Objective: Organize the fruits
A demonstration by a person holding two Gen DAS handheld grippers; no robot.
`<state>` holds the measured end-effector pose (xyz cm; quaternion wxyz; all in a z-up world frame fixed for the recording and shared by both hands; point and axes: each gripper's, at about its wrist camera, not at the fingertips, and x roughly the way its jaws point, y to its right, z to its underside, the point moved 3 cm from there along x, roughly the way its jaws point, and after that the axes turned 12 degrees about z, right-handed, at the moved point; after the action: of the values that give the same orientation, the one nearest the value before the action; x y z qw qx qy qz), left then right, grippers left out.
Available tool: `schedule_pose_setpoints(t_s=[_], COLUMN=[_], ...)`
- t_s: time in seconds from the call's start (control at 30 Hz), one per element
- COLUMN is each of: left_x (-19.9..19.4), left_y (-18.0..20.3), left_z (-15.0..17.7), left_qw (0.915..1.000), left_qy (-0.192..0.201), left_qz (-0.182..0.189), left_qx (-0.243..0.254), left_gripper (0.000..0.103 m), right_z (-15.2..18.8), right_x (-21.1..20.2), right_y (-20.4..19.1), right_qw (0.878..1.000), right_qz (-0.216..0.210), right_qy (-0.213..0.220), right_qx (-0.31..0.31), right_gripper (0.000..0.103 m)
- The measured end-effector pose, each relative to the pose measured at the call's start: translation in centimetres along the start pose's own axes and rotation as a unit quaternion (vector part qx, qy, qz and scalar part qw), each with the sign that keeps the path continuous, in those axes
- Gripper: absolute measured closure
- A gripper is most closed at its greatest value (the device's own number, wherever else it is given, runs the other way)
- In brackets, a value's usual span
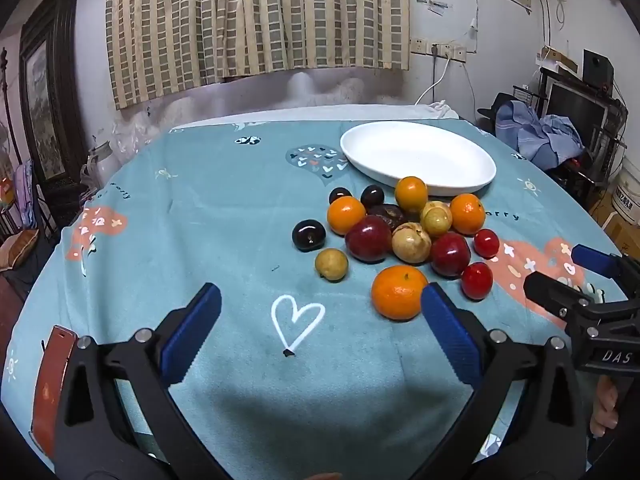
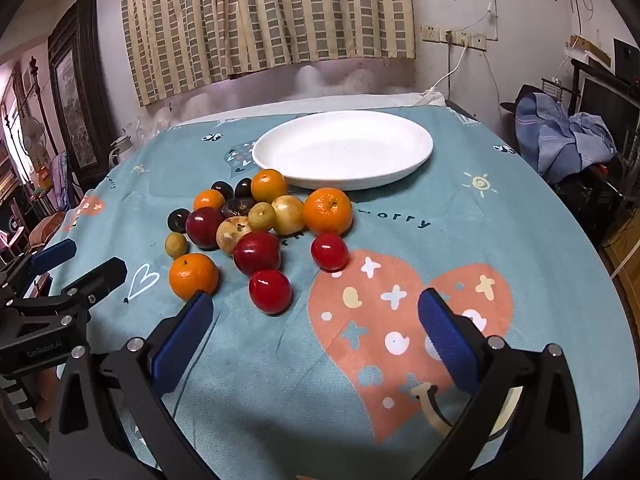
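Note:
A heap of fruit lies on the blue tablecloth: oranges, red plums, dark plums and pale yellow-green fruits. An empty white oval plate stands just behind the heap. My left gripper is open and empty, low over the cloth in front of the heap. My right gripper is open and empty, in front and right of the fruit. Each gripper shows in the other's view: the right, the left.
The round table's edge curves close on the left and right. A red strap-like object lies at the near left edge. Behind the table are a curtain, a wall with sockets and a cable, and clothes on furniture at right.

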<state>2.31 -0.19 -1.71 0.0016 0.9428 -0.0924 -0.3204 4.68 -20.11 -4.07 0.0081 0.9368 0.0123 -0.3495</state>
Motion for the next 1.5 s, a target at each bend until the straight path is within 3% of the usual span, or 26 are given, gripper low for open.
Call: schedule_pose_setpoints(t_s=[0.1, 0.3, 1.5], left_x=[0.0, 0.1, 0.6], left_y=[0.3, 0.0, 0.0], left_z=[-0.1, 0.2, 0.6], left_qw=[0.9998, 1.0000, 1.0000], left_qy=[0.003, -0.004, -0.006], left_qz=[-0.016, 0.006, 0.004], left_qx=[0.013, -0.002, 0.001], left_gripper=[0.002, 0.002, 0.002], right_z=[-0.1, 0.0, 0.1], right_x=[0.1, 0.3, 0.1], right_y=[0.0, -0.1, -0.1], right_qw=[1.000, 1.000, 1.000], right_qz=[0.000, -0.003, -0.006], right_qy=[-0.003, -0.008, -0.011], right_qx=[-0.001, 0.001, 0.004], right_gripper=[0.001, 0.001, 0.001])
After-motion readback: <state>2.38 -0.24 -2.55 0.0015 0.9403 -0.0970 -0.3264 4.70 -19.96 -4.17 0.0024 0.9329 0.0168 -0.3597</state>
